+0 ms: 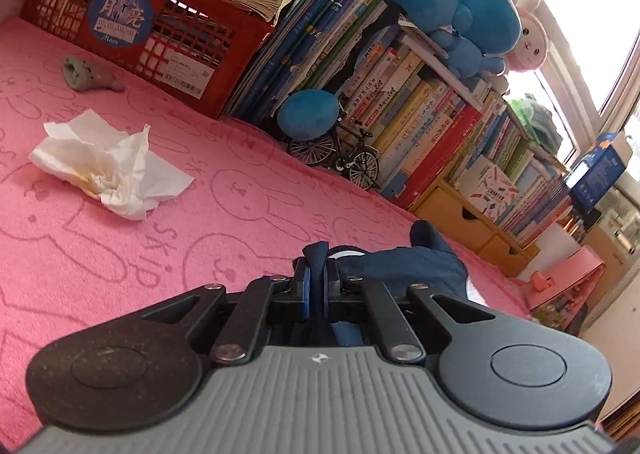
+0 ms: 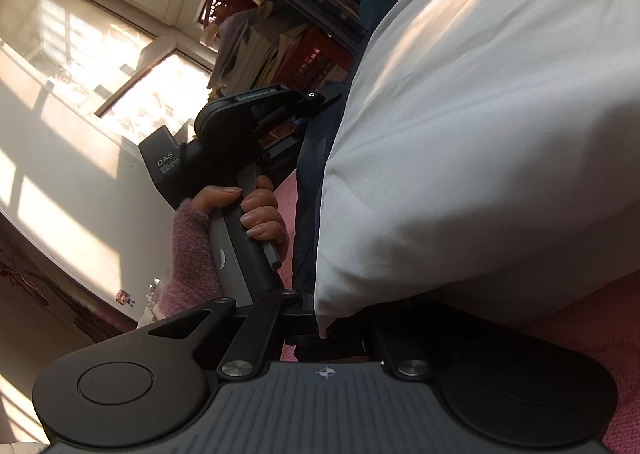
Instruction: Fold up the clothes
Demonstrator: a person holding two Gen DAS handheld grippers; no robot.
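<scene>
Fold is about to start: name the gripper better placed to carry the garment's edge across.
Left. The left gripper pinches navy cloth over open pink blanket; right gripper is smothered under white fabric.

Pink rabbit-print cover point(image 1: 240, 189) bearing crumpled tissue point(image 1: 108, 169), grey ocarina-like object point(image 1: 86, 73), red crate point(image 1: 160, 33), model bicycle point(image 1: 340, 153).

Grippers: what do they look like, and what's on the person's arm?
Left gripper and right gripper share one build: black linkage arms with silver rivets, round black side discs, a ribbed grey body with a small compass mark. The left's fingers carry blue pads. Its housing reads "DAS" in the right wrist view. The hand wears a fuzzy pink-mauve sleeve.
</scene>
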